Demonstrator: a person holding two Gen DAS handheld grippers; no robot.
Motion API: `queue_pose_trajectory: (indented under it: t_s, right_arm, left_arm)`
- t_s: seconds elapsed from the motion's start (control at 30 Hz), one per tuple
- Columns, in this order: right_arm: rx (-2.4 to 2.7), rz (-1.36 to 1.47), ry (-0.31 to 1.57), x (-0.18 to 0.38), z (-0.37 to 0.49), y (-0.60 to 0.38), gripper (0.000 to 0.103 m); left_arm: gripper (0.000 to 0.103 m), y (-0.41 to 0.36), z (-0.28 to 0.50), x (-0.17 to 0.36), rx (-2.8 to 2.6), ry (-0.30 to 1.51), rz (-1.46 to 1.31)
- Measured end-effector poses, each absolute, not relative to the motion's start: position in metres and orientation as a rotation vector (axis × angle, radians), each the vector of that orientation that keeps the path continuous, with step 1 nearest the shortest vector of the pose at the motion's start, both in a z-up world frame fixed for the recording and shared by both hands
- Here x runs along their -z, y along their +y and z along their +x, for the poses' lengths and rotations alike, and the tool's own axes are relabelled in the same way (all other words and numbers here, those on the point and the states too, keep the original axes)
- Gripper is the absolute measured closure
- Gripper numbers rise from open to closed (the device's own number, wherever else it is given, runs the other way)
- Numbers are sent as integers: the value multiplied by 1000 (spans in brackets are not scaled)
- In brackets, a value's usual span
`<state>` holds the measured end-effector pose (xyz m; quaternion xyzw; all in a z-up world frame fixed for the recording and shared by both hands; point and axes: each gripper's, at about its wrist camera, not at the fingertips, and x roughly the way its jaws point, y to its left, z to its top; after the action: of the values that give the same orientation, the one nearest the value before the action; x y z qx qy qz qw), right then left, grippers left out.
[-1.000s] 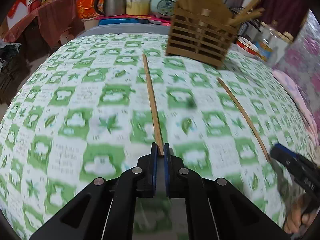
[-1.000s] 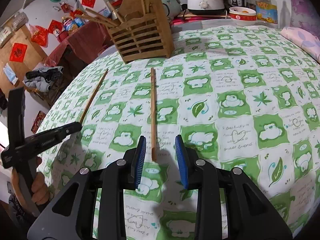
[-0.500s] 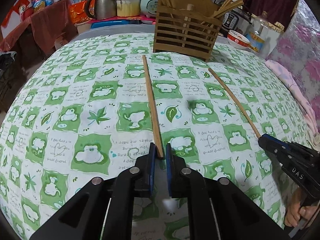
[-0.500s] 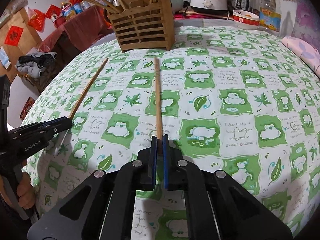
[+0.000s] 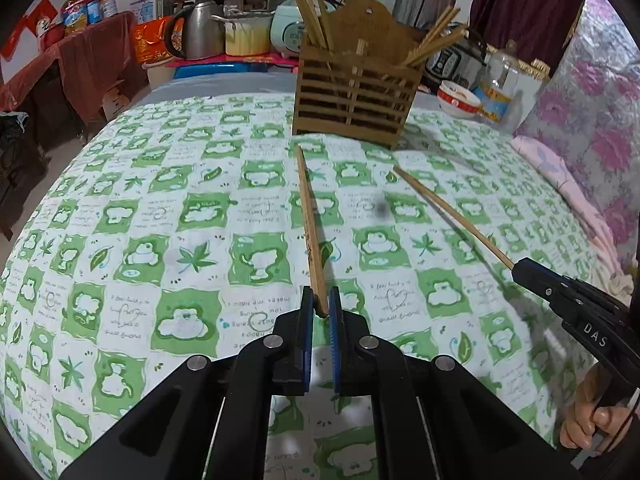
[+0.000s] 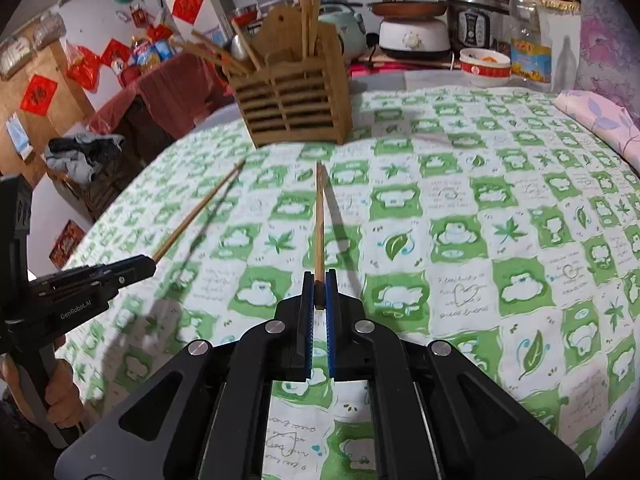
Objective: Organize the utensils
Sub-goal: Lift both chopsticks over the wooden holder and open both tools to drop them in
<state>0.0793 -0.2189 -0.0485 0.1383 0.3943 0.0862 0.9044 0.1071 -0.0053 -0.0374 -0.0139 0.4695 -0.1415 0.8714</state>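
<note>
Now both sets of jaws are clamped, each on the near end of its own chopstick. The left gripper pinches one chopstick between its blue pads; the stick runs forward from the jaws, slanting a little to the left, with its far tip close to the front of the wooden utensil holder. The right gripper is closed on the second chopstick, which points almost straight ahead toward the same holder. In each wrist view the other gripper comes in from the side with its stick angled toward the holder: the right gripper at the right edge of the left view with its chopstick, the left gripper at the left edge of the right view with its chopstick. Each stick casts a shadow on the cloth, set apart from the stick.

The person's right hand and left hand grip the handles. Beneath lies a green-and-white checked tablecloth printed with bears and leaves. The holder stands upright at the far side of the desk, with more chopsticks sticking out of its compartments. Behind it are a metal kettle, a rice cooker, a red-and-white bowl and a plastic bottle.
</note>
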Motion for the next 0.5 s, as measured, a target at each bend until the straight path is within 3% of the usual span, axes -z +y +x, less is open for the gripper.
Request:
queue_pose_trajectory:
  t_s: [0.5]
  right_arm:
    - [-183, 311, 744, 29, 71, -223, 97]
  left_arm:
    - [95, -10, 98, 22, 293, 932, -18]
